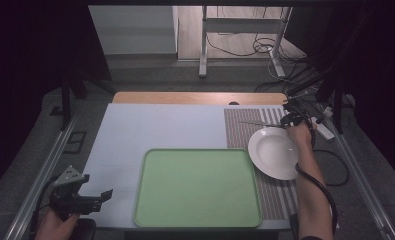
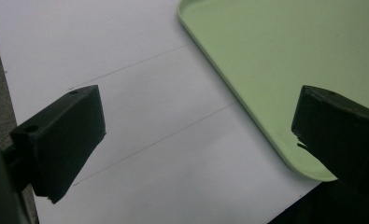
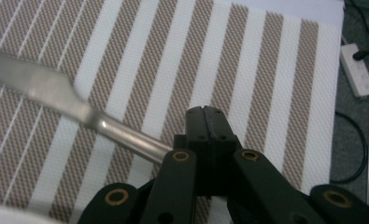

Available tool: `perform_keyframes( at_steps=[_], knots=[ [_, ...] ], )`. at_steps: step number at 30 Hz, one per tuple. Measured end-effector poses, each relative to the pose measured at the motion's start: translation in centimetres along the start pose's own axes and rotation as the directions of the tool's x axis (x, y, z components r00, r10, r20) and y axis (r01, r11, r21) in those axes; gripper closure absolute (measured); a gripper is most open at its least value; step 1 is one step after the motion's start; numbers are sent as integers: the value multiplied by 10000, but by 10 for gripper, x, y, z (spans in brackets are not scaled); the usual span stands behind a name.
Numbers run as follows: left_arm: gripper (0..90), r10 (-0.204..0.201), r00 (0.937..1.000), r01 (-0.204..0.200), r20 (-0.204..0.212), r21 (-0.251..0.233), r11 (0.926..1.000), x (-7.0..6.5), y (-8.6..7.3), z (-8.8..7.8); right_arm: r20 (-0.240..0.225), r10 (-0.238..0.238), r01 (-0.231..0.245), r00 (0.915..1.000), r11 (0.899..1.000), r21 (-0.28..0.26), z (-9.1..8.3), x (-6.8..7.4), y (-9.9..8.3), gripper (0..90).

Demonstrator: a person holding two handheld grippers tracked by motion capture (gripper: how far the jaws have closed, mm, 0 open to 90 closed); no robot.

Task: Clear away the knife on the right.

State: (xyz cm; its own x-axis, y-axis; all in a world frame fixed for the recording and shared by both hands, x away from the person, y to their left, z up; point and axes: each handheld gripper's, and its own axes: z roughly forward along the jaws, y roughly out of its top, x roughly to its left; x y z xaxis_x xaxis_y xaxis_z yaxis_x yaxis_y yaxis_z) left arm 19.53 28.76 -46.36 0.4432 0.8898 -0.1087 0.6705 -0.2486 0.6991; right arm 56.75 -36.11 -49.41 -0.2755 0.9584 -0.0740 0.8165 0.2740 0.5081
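- Your right gripper (image 1: pixel 291 120) had its fingers clamped on the handle of a table knife (image 3: pixel 79 112), which stuck out to about nine o'clock over the striped placemat (image 1: pixel 240 130).
- The pickup looked done to me; whether the knife had fully left the mat was hard to tell from the high view.
- What was left, I judged, was carrying the knife to its spot, perhaps the green tray (image 1: pixel 197 187) at the desk's six o'clock, or beside the white plate (image 1: pixel 275 152) at about four o'clock.
- Your left gripper (image 1: pixel 92 197) waited at seven o'clock with its fingers (image 2: pixel 60 140) wide apart and nothing between them.
- The desk (image 1: pixel 160 125) was pale, with a wooden strip along its twelve o'clock edge.
- Beyond it lay grey floor, a metal frame leg and loose cables; the room's sides were dark.
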Motion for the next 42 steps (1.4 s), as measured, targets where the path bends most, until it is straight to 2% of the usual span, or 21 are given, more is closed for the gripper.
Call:
perform_keyframes(
  at_steps=[2,7,15,17,18,21,23,30,32,34,37,39,42],
  knots=[
    [30,18,10000,-18,-8,9,10000,0,0,0,-196,36,-32,9998,9997,229,-4,-3,-4,900],
    [31,83,10000,-83,-42,50,10000,-1,0,0,-608,-350,400,9975,9958,828,-12,-4,-12,900],
    [32,124,9999,-123,-67,84,9999,-2,1,1,-907,-193,315,9957,9904,1344,-17,-7,-15,895],
    [32,121,9999,-121,-70,84,9999,-2,1,1,-695,-14,111,9976,9902,1393,-18,-8,-12,785],
    [32,124,9999,-123,-69,89,9999,-2,1,1,-600,98,-24,9982,9925,1222,-19,-9,-10,740],
    [32,124,9999,-123,-83,108,9999,-2,1,1,-769,690,-659,9946,9969,427,-26,-11,-2,502],
    [33,124,9999,-123,-92,118,9999,-2,1,1,-921,718,-701,9932,9973,218,-26,-10,2,368],
    [33,148,9998,-147,-118,134,9998,-2,1,1,-579,796,-783,9951,9966,237,-17,-1,10,0],
    [33,149,9998,-148,-118,132,9998,-2,1,1,-436,783,-774,9960,9967,226,-15,3,12,0],
    [33,147,9998,-146,-118,125,9998,-2,1,1,-540,718,-704,9960,9971,275,-12,6,13,0],
    [33,151,9998,-150,-120,126,9998,-2,1,1,-539,360,-330,9979,9979,565,-3,14,13,2],
    [33,153,9998,-152,-122,122,9998,-2,1,1,-544,240,-205,9982,9978,634,0,16,13,26],
    [33,162,9998,-160,-126,117,9998,-2,1,1,-259,-27,51,9997,9956,931,8,15,9,128]
  ],
)
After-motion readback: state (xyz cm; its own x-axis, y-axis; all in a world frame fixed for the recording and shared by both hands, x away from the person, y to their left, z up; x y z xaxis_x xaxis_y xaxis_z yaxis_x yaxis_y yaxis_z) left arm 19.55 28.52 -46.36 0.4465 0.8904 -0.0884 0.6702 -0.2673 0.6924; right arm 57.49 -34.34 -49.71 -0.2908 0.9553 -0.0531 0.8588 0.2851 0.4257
